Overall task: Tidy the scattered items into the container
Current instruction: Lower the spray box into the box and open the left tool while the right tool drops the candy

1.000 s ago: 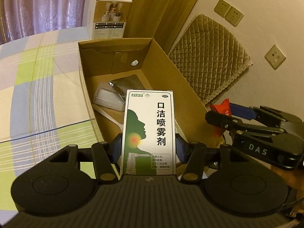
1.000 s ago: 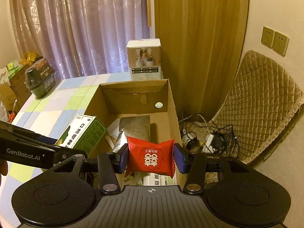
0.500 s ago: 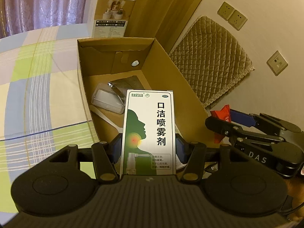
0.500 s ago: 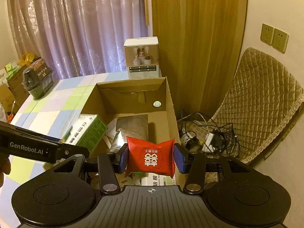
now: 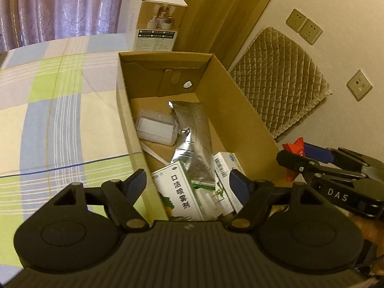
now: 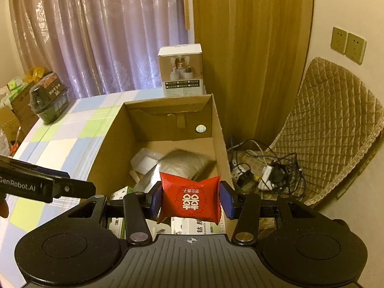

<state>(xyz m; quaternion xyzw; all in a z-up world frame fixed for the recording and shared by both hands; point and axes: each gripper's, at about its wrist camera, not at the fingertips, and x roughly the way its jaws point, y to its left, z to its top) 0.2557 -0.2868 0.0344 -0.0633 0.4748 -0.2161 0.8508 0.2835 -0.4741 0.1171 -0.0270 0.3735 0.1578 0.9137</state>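
An open cardboard box (image 5: 242, 105) (image 6: 216, 132) stands on the checked bed. My left gripper (image 5: 187, 182) is open and empty above the box's near end. The green-and-white spray box (image 5: 178, 192) lies inside just below it, beside a silver foil pouch (image 5: 196, 141), a clear plastic case (image 5: 156, 128) and another white medicine box (image 5: 225, 165). My right gripper (image 6: 190, 200) is shut on a red packet (image 6: 189, 200) over the box's near end; it also shows at the right of the left wrist view (image 5: 295, 156).
A white product box (image 5: 156, 24) (image 6: 183, 72) stands behind the cardboard box. A quilted cushion (image 6: 331, 129) leans on the right wall, with cables and a power strip (image 6: 261, 168) on the floor. A dark canister (image 6: 48, 100) sits at the bed's far left.
My left gripper has opened and the green-and-white spray box has dropped into the cardboard box. My right gripper still holds the red packet.
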